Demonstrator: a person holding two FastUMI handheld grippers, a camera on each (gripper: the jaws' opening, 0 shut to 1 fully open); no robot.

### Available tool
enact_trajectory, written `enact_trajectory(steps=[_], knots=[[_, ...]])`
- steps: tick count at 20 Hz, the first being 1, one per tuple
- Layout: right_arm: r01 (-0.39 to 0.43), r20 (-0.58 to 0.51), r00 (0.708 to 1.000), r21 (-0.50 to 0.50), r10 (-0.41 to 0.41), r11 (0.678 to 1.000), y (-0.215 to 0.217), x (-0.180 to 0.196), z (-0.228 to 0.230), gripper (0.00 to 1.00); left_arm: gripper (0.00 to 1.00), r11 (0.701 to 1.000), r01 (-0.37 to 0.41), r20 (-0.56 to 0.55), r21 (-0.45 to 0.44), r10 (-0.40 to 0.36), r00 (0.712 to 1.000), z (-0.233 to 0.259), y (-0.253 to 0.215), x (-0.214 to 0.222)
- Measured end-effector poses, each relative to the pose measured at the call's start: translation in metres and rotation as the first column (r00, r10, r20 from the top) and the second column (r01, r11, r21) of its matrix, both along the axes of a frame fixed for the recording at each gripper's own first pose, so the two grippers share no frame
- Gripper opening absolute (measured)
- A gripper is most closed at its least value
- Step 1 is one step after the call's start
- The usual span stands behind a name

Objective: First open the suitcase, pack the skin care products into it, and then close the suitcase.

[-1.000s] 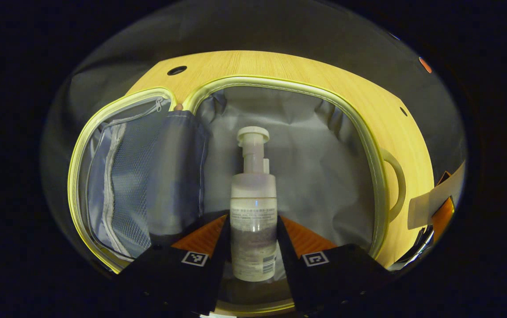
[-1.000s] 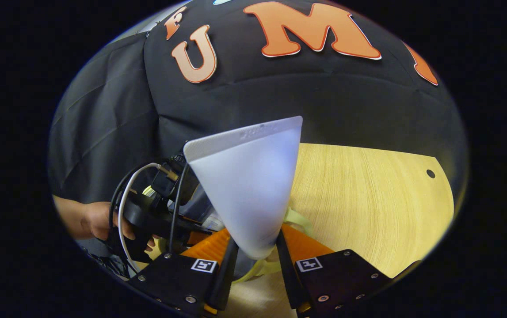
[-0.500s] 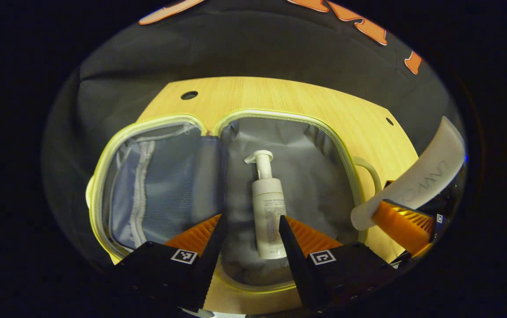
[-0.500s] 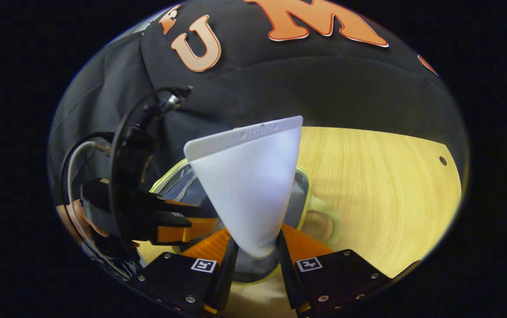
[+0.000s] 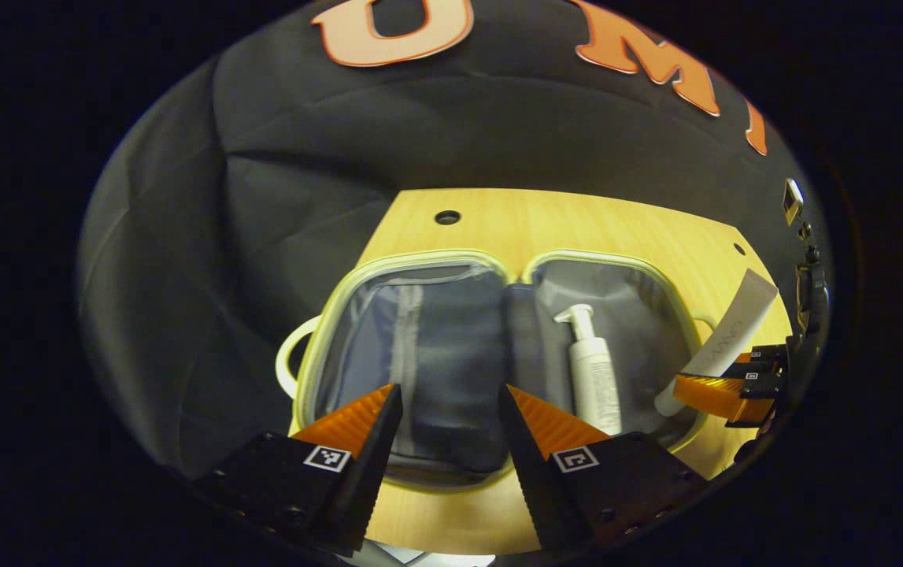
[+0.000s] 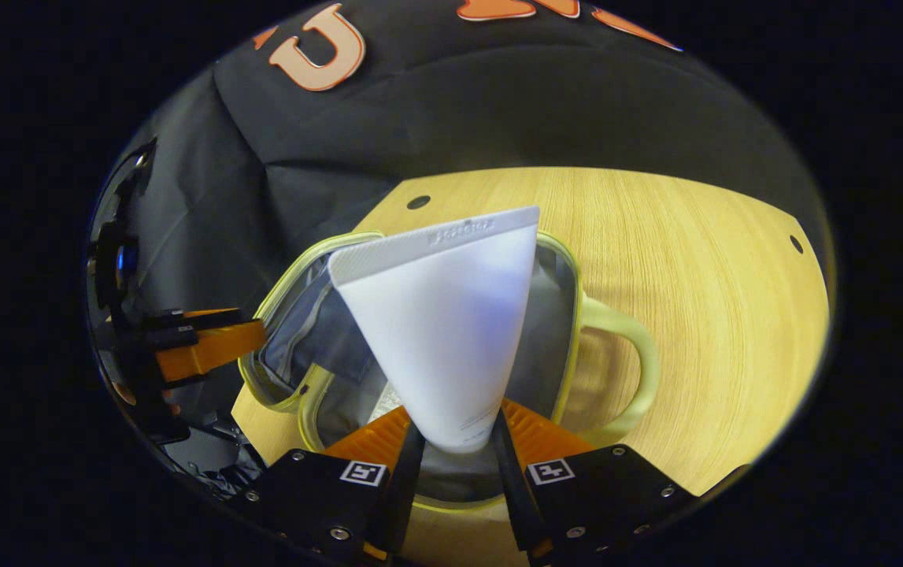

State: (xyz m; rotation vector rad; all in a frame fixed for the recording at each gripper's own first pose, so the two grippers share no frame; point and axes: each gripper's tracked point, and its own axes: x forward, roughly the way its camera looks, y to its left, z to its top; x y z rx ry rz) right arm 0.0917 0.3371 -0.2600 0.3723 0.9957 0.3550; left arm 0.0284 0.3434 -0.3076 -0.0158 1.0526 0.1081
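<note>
The left gripper (image 5: 445,417) has let go of the pump bottle (image 5: 594,370) and drawn back and up from the suitcase (image 5: 420,264). A second ago its fingers closed on the bottle low inside the case; now they stand well apart with nothing between them, above the case's near edge. The bottle lies flat on the grey lining of the right half, pump end pointing away, beside the hinge fold. The suitcase lies open on the counter (image 5: 577,228), both halves spread, the mesh-pocket half to the left.

The right gripper (image 6: 455,441) has moved in meanwhile. Its fingers are clamped on the cap end of a white tube (image 6: 443,315), whose flat crimped end points forward. Earlier the tube was held off to the side of the case; now it hangs over the right half, near the handle (image 6: 624,370).

So one product is packed and the second looks about to follow. Judging from this, the tube should go down beside the bottle, then both grippers are free to fold the case shut.
</note>
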Motion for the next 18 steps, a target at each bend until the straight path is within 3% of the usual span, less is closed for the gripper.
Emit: enact_trajectory(steps=[3,7,12,15,16,18], knots=[[0.006,-0.091,0.996,-0.020,-0.007,1.000,0.001,-0.004,-0.015,0.51,0.78,0.990,-0.136,-0.025,-0.028,0.136,0.990,-0.012,0.042,-0.018],[0.044,-0.203,0.978,-0.036,-0.050,0.998,0.011,0.000,-0.032,0.51,0.78,0.971,-0.239,-0.027,0.013,0.240,0.970,-0.016,0.095,-0.038],[0.118,-0.322,0.937,-0.073,-0.135,0.990,0.016,0.007,-0.053,0.51,0.78,0.955,-0.296,-0.045,0.012,0.296,0.954,-0.024,0.112,-0.052],[0.133,-0.333,0.927,-0.138,-0.172,0.982,0.013,0.009,-0.060,0.55,0.78,0.952,-0.306,-0.050,0.014,0.306,0.951,-0.029,0.122,-0.054],[0.134,-0.329,0.927,-0.155,-0.179,0.979,0.012,0.009,-0.061,0.50,0.78,0.951,-0.308,-0.049,0.022,0.308,0.950,-0.030,0.125,-0.054],[0.171,-0.338,0.915,-0.165,-0.218,0.971,0.011,0.011,-0.061,0.50,0.78,0.951,-0.309,-0.043,0.034,0.310,0.950,-0.032,0.132,-0.052]])
